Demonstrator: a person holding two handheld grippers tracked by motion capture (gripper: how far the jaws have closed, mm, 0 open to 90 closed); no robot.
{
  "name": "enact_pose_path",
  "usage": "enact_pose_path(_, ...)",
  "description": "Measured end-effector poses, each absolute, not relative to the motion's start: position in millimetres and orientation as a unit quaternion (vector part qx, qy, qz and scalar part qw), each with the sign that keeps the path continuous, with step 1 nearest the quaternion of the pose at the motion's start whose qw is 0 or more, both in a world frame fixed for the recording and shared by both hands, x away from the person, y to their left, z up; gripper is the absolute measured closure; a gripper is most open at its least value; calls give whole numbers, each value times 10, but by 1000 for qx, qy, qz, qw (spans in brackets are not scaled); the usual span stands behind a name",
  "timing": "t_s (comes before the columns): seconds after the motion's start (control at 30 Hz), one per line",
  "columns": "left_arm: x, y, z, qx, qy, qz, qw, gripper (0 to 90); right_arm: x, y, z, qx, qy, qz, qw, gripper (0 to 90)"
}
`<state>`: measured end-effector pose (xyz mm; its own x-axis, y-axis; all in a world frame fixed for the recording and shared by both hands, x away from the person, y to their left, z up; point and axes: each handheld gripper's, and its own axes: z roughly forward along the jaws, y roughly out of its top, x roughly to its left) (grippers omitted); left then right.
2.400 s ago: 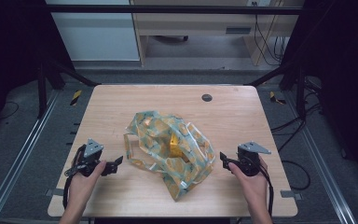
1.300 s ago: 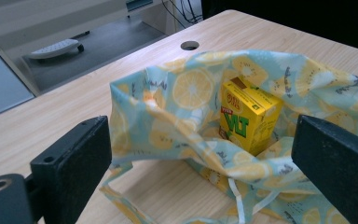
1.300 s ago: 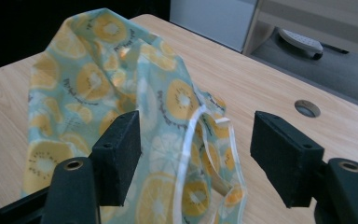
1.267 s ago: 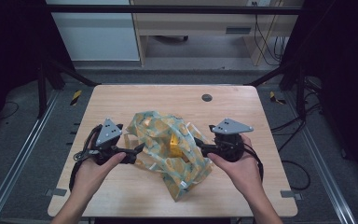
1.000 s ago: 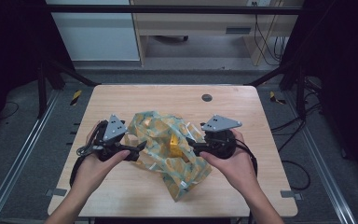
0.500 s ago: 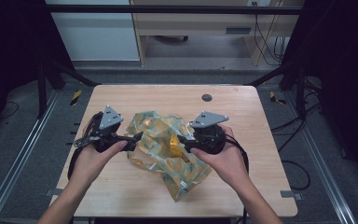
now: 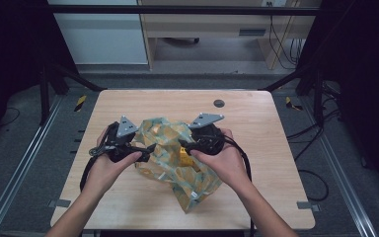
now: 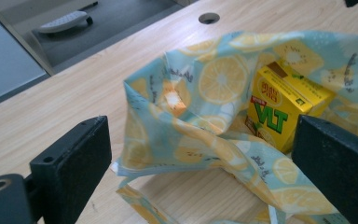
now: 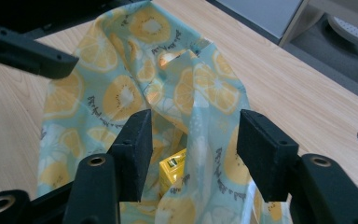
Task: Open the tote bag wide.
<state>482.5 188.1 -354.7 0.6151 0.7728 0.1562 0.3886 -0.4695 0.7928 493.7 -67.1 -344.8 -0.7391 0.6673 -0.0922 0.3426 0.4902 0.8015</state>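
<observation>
The desk (image 7: 256, 123) is seen from above and in front by the high view, while the lemon-print bag (image 7: 177, 163), shared by all three views, is viewed close up from opposite sides along the left gripper (image 8: 200, 186) and the right gripper (image 9: 191, 154).
</observation>
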Motion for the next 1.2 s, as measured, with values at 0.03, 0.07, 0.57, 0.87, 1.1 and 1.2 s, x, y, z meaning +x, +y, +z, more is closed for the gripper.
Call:
enact_pose_path(0.03,4824,1857,-3579,820,354,256,371,42,4951,-653,-3464,300,841,404,200,457)
enact_pose_path(0.07,4824,1848,-3595,821,353,255,368,42,4959,-644,-3472,301,842,402,199,458)
enact_pose_path(0.57,4800,1735,-3790,835,346,241,352,90,5053,-611,-3629,309,854,377,183,458)
enact_pose_path(0.87,4751,1689,-3877,840,344,237,345,211,5074,-625,-3677,311,859,365,180,437)
enact_pose_path(1.1,4728,1691,-3888,841,341,226,355,437,5058,-622,-3691,299,865,363,176,607)
enact_pose_path(1.2,4708,1695,-3896,841,334,225,361,588,5047,-625,-3693,288,868,363,176,743)
